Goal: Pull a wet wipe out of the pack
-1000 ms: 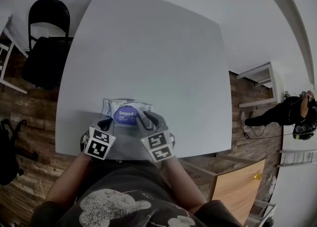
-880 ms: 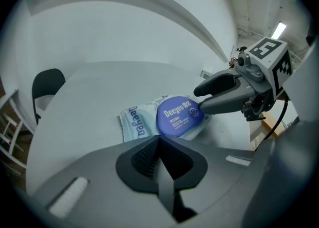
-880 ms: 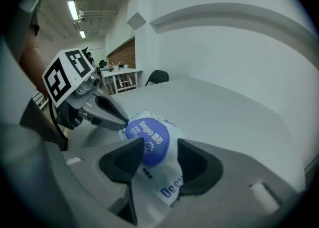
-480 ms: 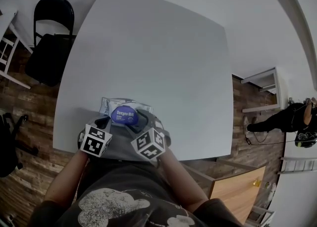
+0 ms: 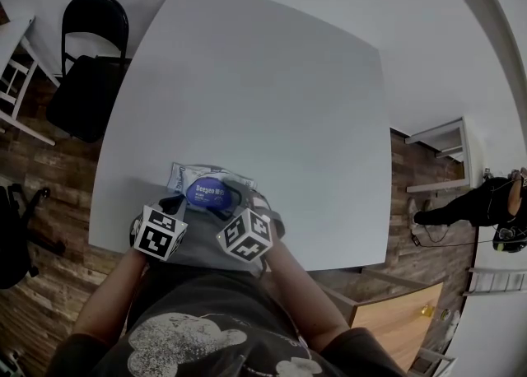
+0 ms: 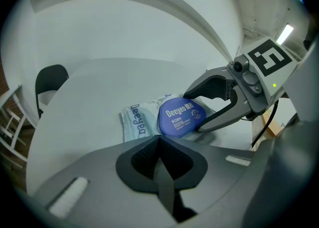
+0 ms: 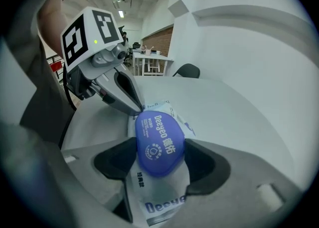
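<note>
Hovering over the pack (image 5: 183,176) at the desk's (image 5: 247,79) near edge, right gripper (image 7: 160,162) has just spread its jaws, blue lid (image 7: 159,140) between them, not pinched. Left gripper (image 6: 159,150) is pressed together, tip at the pack's edge. Risk: lid slips when flipped, or the barely pinned pack lifts or slides off.

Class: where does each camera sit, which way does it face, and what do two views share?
Head view: on the person's head, looking steeply down at the table; both forearms show.
Left gripper view: on the shut left claw, facing the wet wipe pack.
Right gripper view: on the right claw, jaws just opening, blue lid between them.
Shared: both gripper views show that lid.
</note>
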`<state>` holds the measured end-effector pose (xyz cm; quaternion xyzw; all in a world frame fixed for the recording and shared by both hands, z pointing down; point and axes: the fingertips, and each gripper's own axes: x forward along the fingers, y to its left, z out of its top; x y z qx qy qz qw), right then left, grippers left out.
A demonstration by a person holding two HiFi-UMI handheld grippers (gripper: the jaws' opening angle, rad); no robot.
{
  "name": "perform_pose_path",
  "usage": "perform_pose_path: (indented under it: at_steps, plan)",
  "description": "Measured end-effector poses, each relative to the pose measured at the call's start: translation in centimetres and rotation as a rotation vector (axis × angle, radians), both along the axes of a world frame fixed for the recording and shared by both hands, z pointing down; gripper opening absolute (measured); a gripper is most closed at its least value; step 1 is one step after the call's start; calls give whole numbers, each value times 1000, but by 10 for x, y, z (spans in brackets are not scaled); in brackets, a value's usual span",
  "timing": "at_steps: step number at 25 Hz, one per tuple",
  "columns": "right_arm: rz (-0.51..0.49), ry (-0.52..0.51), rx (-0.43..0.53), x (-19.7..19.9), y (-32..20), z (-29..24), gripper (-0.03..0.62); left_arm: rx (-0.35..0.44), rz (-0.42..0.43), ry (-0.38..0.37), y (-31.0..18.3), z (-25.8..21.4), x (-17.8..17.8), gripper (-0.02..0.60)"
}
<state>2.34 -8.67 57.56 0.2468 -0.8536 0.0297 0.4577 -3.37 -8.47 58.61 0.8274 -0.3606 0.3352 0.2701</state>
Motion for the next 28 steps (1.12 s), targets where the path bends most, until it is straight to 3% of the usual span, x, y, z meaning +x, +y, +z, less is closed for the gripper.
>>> perform_pose_path:
  at_steps: [19, 28]
  plan:
    - [20, -127, -209, 1, -4, 2, 287, -4, -8, 23, -1, 3, -1, 18]
    - [18, -180, -255, 2, -5, -1, 287, 2, -12, 28, -1, 3, -1, 18]
